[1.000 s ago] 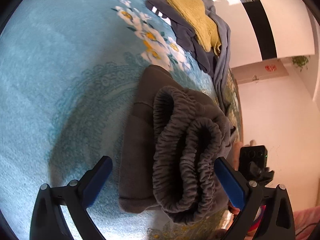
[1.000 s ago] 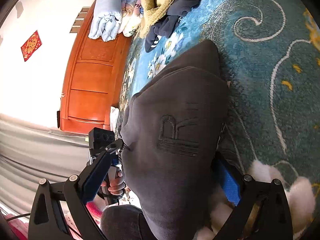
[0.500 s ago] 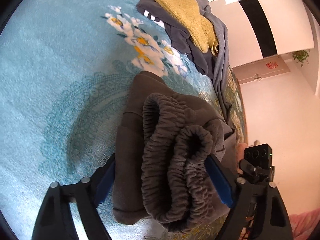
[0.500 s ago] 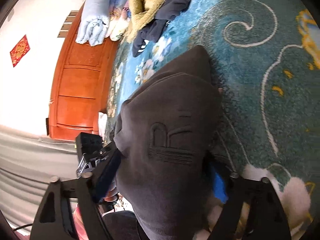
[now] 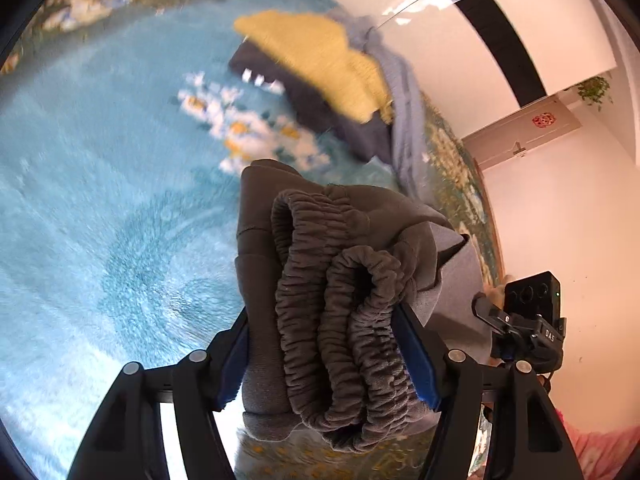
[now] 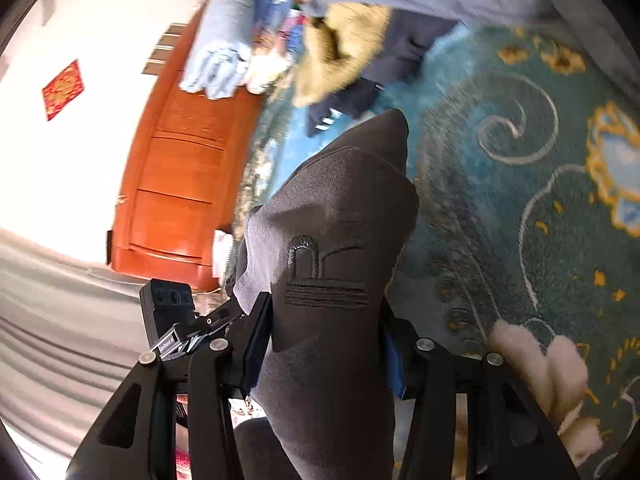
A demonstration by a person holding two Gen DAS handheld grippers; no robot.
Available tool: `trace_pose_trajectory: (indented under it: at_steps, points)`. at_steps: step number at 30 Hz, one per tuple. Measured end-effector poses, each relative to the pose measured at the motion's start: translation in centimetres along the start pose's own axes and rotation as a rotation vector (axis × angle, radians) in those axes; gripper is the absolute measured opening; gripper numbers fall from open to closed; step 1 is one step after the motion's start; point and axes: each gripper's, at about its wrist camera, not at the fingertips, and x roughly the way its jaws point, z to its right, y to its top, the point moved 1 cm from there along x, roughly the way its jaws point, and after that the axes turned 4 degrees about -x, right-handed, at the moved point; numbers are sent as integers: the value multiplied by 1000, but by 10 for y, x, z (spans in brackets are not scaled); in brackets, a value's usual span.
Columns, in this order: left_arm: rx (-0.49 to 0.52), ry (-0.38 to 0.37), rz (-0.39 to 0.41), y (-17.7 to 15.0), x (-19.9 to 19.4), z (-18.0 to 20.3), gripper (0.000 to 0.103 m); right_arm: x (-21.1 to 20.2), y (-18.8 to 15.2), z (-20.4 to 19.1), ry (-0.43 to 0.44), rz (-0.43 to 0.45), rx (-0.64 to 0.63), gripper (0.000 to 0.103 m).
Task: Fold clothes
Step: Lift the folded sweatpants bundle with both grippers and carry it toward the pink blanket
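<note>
One dark grey folded garment (image 5: 320,312) is gripped by two grippers. In the left wrist view the left gripper (image 5: 332,356) is seen clenched on the bundle's end, where two gathered elastic bands (image 5: 360,340) are stacked between the blue pads (image 5: 414,360). In the right wrist view the right gripper (image 6: 326,344) is seen clamped on the same garment's other end, where one embroidered emblem (image 6: 324,276) is shown; the bands are not visible from here, nor the emblem from the left. The garment is held above a teal patterned blanket (image 5: 100,200).

One pile of loose clothes (image 5: 332,92) is seen at 12 o'clock in the left view: one yellow knit, one navy piece, one pale blue-grey piece. Only in the right view are an orange wooden headboard (image 6: 180,184) at 9 o'clock and one red wall hanging (image 6: 63,90) at 10 o'clock shown. The opposite gripper's camera block (image 5: 534,300) is caught at 4 o'clock in the left view.
</note>
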Motion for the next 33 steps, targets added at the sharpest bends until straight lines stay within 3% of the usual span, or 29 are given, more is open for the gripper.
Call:
trace_pose_trajectory:
  at_steps: [6,9,11,19,23,28,33]
  points:
    - [101,-18,86,-14,-44,69,71,-41,3,-52,66,54,-101,50]
    - [154,-30,125,-21,-63,106,71,-79,-2,-68,86,102,-137,50]
    - [204,-47,111,-25,-62,134,71,-110,-7,-73,82,147,-151,50]
    - [436,-162,-35,-49,6,295,71,-276,-48,-71,-16,432,-150,50]
    - [551,-219,-110,-61,40,376,71,-360,-77,-49,-91,551,-108,50]
    - [573,-264,-226,-99,116,438,71,-437,-98,-6,-203,613,-25,50]
    - [470,-298,-324,-127,193,455,71,-481,-90,46,-287,580,50,50]
